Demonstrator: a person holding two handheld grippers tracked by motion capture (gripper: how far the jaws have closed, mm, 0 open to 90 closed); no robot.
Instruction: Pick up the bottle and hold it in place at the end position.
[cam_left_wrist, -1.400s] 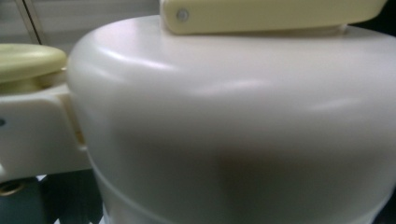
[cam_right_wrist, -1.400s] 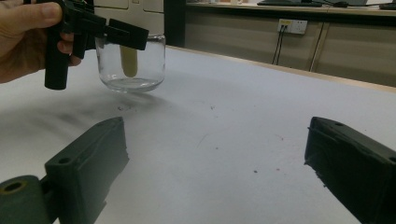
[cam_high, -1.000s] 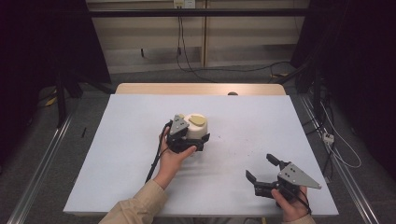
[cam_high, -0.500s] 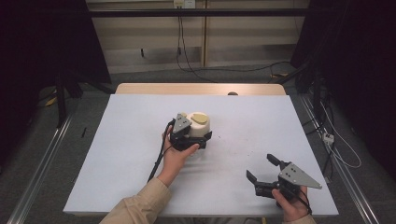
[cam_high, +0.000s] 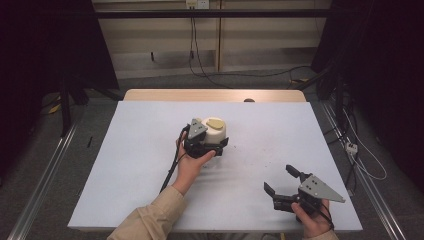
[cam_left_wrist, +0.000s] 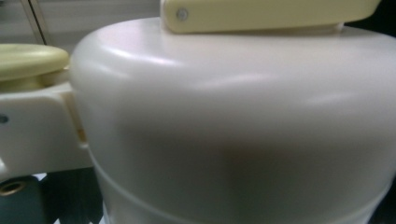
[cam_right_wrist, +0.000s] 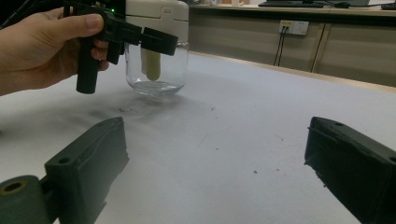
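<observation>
High view, item one: my left gripper (cam_high: 212, 146) sits clamped around the cream lid (cam_high: 215, 131) of the glass jar (cam_right_wrist: 154, 70) at mid-table. Item two: my right gripper (cam_high: 282, 182) idle, jaws wide, empty. I should keep the clamp level and firm so the lid doesn't slip.

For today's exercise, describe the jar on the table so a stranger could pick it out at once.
Start at the white table and look to its middle, where the left tongs sit. The jar there has a clear glass base, a cream-white domed top and a pale yellow lever.
</observation>
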